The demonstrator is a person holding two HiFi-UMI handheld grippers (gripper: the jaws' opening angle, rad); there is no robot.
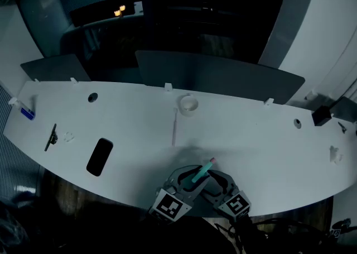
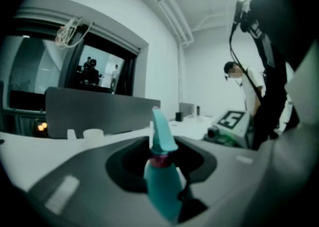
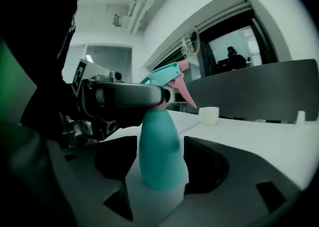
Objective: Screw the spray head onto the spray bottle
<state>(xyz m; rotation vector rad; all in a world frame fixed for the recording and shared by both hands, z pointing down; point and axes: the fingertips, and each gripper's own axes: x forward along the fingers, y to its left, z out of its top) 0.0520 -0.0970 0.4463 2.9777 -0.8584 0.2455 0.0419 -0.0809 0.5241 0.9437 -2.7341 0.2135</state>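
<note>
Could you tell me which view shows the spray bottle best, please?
The right gripper view: the spray bottle fills the middle, body to pink trigger. The left gripper view shows it close but blurred; the head view shows only a teal sliver.

Spray bottle (image 1: pixel 202 173) at the table's (image 1: pixel 251 135) near edge — phone (image 1: pixel 100 156) to its left, cup (image 1: pixel 188 104) behind it.

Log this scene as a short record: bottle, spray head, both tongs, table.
bottle: teal plastic spray bottle, at the table's near edge
spray head: teal spray head with pink trigger, seated on the bottle's neck; tightness cannot be told
left tongs: closed at the head's collar
right tongs: closed on the bottle's body
table: white curved table, bearing a black flat phone and a small white cup
</note>
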